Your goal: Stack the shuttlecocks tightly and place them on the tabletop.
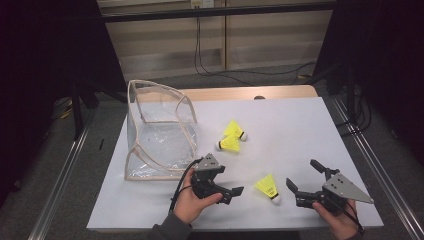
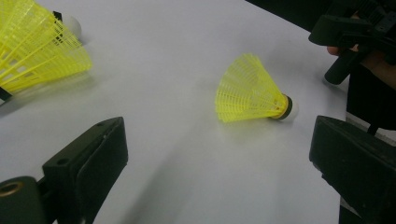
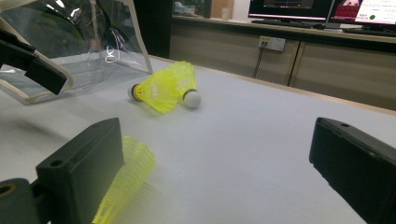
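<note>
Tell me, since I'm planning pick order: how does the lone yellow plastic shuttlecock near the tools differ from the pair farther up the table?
The lone yellow plastic shuttlecock lies by itself between the left tool and the right tool; the pair of yellow shuttlecocks lies touching, nearer the clear plastic bag. The lone one's cork points toward the person; the pair's corks point opposite ways. All are yellow, on their sides.

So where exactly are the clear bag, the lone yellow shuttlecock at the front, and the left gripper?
clear bag (image 1: pixel 131 131), high view, on its beige-trimmed left edge.
lone yellow shuttlecock (image 1: pixel 266 186), high view, on its yellow skirt.
left gripper (image 1: pixel 234 194), high view, between its two black fingertips.
</note>
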{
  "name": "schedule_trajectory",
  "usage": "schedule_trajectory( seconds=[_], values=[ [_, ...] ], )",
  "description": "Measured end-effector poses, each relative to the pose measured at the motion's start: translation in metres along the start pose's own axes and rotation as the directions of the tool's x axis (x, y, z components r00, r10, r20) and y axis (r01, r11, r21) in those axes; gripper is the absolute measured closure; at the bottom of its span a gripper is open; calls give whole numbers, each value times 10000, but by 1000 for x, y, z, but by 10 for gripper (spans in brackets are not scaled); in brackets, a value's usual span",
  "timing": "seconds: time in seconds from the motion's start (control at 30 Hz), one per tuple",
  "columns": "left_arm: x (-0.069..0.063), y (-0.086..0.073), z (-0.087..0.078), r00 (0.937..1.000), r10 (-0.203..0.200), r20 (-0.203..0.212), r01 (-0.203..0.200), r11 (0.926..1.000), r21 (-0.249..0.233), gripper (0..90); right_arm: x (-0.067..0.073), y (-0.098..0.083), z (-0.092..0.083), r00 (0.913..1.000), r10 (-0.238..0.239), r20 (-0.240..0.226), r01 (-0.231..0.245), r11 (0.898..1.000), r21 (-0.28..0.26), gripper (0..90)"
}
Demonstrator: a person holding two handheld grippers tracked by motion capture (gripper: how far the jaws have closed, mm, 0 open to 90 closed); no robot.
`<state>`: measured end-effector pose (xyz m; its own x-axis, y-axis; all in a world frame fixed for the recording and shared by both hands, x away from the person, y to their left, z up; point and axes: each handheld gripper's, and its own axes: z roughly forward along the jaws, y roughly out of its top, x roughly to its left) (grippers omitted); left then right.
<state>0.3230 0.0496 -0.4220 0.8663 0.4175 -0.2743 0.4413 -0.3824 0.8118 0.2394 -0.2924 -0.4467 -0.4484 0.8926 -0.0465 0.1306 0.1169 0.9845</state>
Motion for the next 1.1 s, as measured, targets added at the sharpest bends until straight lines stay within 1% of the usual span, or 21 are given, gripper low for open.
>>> schedule_trajectory(
  seconds=[0.17, 0.3, 0.37, 0.5, 0.8, 0.83, 0.93, 0.97, 1.0, 1.07, 1.1],
  values=[
    [1, -3, -5, 10000, 69, 24, -69, 9999, -107, 46, 0, 0, 0, 10000, -2, 5, 2, 10000, 6, 23],
    [2, -5, -9, 9999, 117, 82, -116, 9999, -33, 46, 0, 0, 0, 10000, 0, -4, 0, 10000, 17, 23],
    [2, -6, -11, 9999, 157, 61, -156, 9998, -75, 46, 0, 0, 0, 10000, -21, -6, 21, 10000, 4, 23],
    [3, -9, -14, 9997, 151, 202, -150, 9999, -34, 42, 0, 0, 0, 10000, -25, -6, 25, 10000, -2, 23],
    [5, -14, -25, 9992, 322, 229, -320, 9995, -87, 42, 1, 0, 0, 10000, -24, -19, 24, 10000, 3, 23],
    [6, -15, -26, 9993, 282, 235, -279, 9995, -118, 42, 1, 0, 0, 10000, -24, -21, 24, 10000, 8, 23],
    [8, -16, -29, 9992, 354, 183, -353, 9994, -71, 42, 1, 0, 0, 10000, -42, -23, 42, 10000, 26, 23],
    [8, -17, -30, 9995, 282, 167, -280, 9995, -136, 42, 1, 0, 0, 10000, -48, -24, 48, 10000, 25, 23],
    [10, -18, -33, 9991, 348, 243, -345, 9993, -122, 43, 1, 0, 0, 10000, -59, -12, 59, 10000, 40, 23],
    [10, -18, -34, 9989, 354, 293, -349, 9993, -154, 42, 1, 0, 0, 10000, -53, 3, 53, 10000, 36, 23],
    [10, -19, -35, 9985, 364, 401, -357, 9992, -184, 43, 1, 0, 0, 10000, -47, -14, 47, 10000, 8, 23]
  ],
)
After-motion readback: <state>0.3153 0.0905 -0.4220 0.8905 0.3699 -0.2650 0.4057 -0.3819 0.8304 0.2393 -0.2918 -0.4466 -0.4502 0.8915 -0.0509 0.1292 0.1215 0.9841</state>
